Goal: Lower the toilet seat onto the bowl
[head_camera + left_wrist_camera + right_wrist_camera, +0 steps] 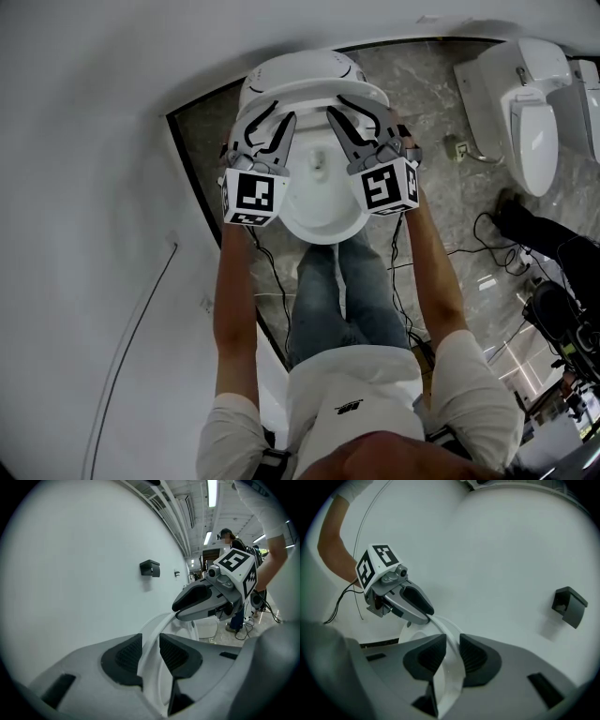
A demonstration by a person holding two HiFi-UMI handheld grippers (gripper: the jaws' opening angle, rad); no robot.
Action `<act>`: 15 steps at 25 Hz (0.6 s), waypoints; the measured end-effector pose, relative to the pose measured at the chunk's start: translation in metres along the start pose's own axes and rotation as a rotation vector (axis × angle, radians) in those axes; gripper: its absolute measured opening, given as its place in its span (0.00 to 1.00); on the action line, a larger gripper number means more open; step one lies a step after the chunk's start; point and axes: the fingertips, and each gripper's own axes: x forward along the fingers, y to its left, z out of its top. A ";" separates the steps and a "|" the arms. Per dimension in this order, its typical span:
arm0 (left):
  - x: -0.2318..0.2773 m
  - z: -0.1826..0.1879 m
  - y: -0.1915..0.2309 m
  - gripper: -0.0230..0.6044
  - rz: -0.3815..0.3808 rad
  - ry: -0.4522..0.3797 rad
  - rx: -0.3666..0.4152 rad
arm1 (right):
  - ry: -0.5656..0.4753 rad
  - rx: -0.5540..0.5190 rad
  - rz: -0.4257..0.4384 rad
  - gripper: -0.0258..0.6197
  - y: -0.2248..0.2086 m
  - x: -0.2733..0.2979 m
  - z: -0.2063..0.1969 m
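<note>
Two sets of fingers (123,657) are clamping the raised white plastic toilet seat (151,644), its thin rim running edge-on between left gripper (272,125) and right gripper (354,112) pads. White wall (94,187) is crowding leftward; grey marbled floor (450,216) is lying open rightward; white ceramic bowl (319,204) is waiting underneath.

No legible text; shirt logo (348,407) unreadable.

— How does the toilet seat (314,97) stand?
— It is white with a thin curved rim, and it is lifted off the bowl (323,225), tilted up toward the back.
— And the bowl?
— White, oval, uncovered, directly below the seat.
</note>
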 end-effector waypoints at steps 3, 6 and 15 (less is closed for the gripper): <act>-0.003 -0.002 -0.002 0.24 -0.018 -0.006 -0.010 | -0.003 0.006 -0.006 0.19 0.003 -0.002 0.000; -0.008 -0.003 -0.004 0.24 -0.018 -0.010 -0.010 | -0.006 0.007 -0.011 0.19 0.008 -0.005 0.002; -0.021 -0.005 -0.016 0.24 -0.022 -0.021 -0.016 | -0.005 0.002 -0.017 0.19 0.019 -0.018 0.002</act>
